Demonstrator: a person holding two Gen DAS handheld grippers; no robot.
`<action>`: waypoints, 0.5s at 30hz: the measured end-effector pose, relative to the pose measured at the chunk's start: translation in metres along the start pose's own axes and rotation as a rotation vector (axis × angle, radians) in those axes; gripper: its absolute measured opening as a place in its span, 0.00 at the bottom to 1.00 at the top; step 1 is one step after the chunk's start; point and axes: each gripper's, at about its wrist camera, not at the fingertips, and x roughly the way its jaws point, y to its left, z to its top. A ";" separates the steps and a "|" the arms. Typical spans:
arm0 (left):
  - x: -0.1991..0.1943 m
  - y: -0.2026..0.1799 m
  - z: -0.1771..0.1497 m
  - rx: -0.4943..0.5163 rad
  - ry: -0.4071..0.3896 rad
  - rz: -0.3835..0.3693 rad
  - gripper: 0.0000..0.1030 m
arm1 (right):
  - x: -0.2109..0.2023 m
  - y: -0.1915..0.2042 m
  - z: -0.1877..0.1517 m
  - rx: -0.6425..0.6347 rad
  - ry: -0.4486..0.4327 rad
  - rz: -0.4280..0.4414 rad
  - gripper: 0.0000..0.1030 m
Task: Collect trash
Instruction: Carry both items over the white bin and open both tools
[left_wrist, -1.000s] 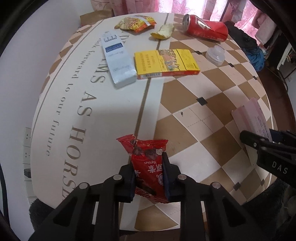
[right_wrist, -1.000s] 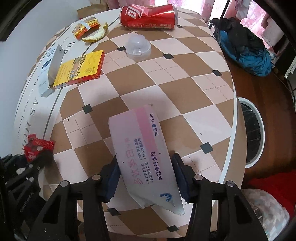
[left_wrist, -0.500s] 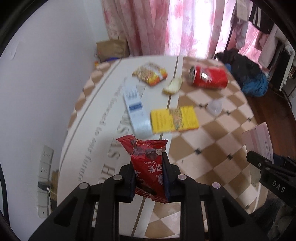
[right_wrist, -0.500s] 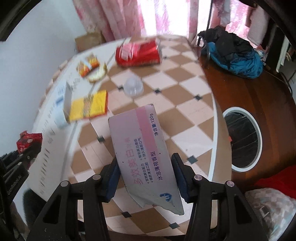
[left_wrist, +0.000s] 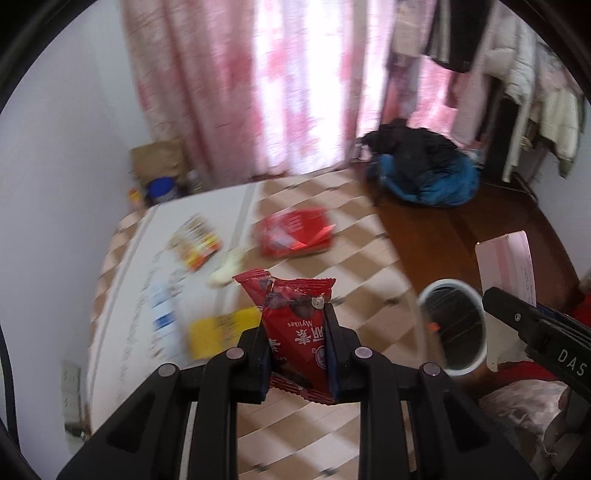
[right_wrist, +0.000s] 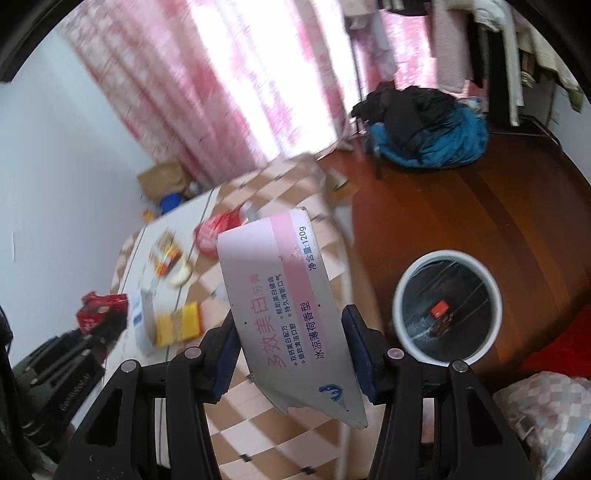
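Observation:
My left gripper (left_wrist: 295, 354) is shut on a red snack wrapper (left_wrist: 295, 317), held high above the checkered table (left_wrist: 365, 266). My right gripper (right_wrist: 291, 350) is shut on a pink and white toothpaste box (right_wrist: 284, 295), also lifted above the table. A white-rimmed trash bin (right_wrist: 447, 310) with a black liner stands on the wooden floor to the right of the table; it also shows in the left wrist view (left_wrist: 452, 328). The wrapper shows at the left of the right wrist view (right_wrist: 99, 308).
On the table lie a red can (left_wrist: 295, 232), a yellow box (left_wrist: 221, 332), a blue and white box (left_wrist: 162, 314), a snack packet (left_wrist: 195, 242) and a peel (left_wrist: 227, 267). A blue and black clothes heap (right_wrist: 424, 129) lies on the floor. Pink curtains hang behind.
Both grippers have risen well above the table and swung right with their loads. The trash bin has come into full view at the right.

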 end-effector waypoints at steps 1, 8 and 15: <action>0.005 -0.016 0.007 0.019 0.000 -0.022 0.19 | -0.006 -0.014 0.007 0.015 -0.012 -0.008 0.54; 0.053 -0.121 0.035 0.133 0.052 -0.163 0.19 | -0.021 -0.117 0.038 0.121 -0.044 -0.113 0.54; 0.146 -0.218 0.038 0.187 0.239 -0.371 0.19 | 0.010 -0.239 0.039 0.261 0.013 -0.238 0.54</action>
